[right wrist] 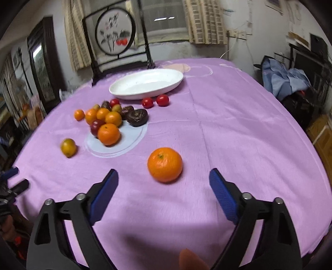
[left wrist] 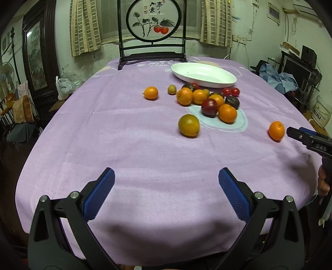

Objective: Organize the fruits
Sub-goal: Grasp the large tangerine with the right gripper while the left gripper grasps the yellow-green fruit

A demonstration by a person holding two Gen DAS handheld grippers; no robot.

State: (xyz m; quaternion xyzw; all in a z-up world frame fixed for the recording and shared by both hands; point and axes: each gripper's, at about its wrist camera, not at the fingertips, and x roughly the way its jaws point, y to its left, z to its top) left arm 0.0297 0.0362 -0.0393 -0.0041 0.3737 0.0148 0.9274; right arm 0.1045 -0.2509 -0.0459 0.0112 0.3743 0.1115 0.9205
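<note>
A white oval dish (left wrist: 204,74) (right wrist: 146,84) stands empty at the far side of the purple tablecloth. In front of it lies a cluster of oranges (left wrist: 227,113) (right wrist: 109,134), dark plums (left wrist: 209,106) and small red tomatoes (left wrist: 230,91) (right wrist: 154,101). A yellow-green orange (left wrist: 188,125) (right wrist: 68,147) lies apart from the cluster. A lone orange (right wrist: 165,164) (left wrist: 276,130) sits just beyond my right gripper (right wrist: 164,178), which is open and empty. My left gripper (left wrist: 166,178) is open and empty over bare cloth near the front edge.
A dark wooden stand with a round painted screen (left wrist: 152,19) stands behind the dish. One orange (left wrist: 151,93) and a small green fruit (left wrist: 172,89) lie left of the cluster. Clutter surrounds the table (left wrist: 124,145) on both sides.
</note>
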